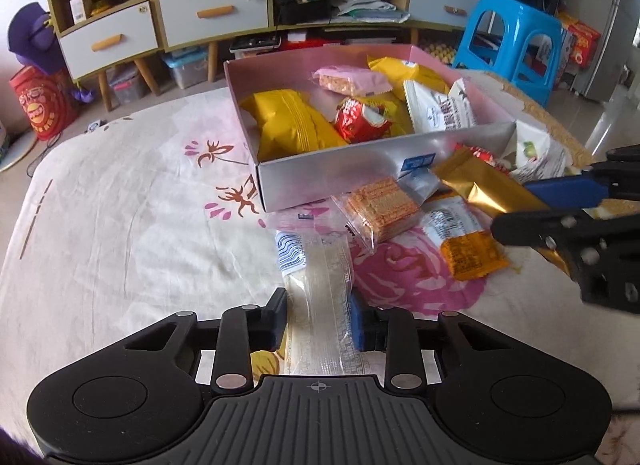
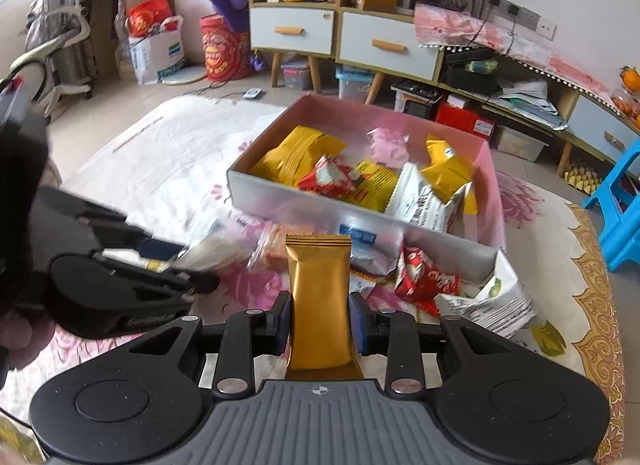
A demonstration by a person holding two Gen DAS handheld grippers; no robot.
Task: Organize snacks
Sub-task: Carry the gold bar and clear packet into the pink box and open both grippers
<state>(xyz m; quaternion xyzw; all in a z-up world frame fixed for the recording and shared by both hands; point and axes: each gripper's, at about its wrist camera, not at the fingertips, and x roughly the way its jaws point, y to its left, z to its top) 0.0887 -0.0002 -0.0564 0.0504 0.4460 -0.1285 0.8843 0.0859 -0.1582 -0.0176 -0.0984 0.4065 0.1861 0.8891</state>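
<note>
An open box with a pink inside and a silver wall (image 1: 340,169) (image 2: 304,209) holds yellow bags (image 1: 292,121), a red packet (image 1: 360,121), a pink packet (image 1: 352,79) and a white bag (image 1: 444,109). In front of it lie loose snacks: an orange cracker packet (image 1: 380,209), an orange-labelled packet (image 1: 468,249), a red packet (image 2: 424,281) and a white bag (image 2: 500,301). My left gripper (image 1: 320,323) (image 2: 160,265) is shut on a long clear packet of pale wafers (image 1: 316,265). My right gripper (image 2: 320,325) (image 1: 560,217) is shut on a gold packet (image 2: 320,285) (image 1: 488,189), held just right of the pile.
Everything lies on a floral cloth (image 1: 140,205) spread over a low surface. Behind it stands a cabinet with white drawers (image 1: 212,19) and plastic bins under it. A blue stool (image 1: 516,45) stands at the back right, beside the cloth's edge.
</note>
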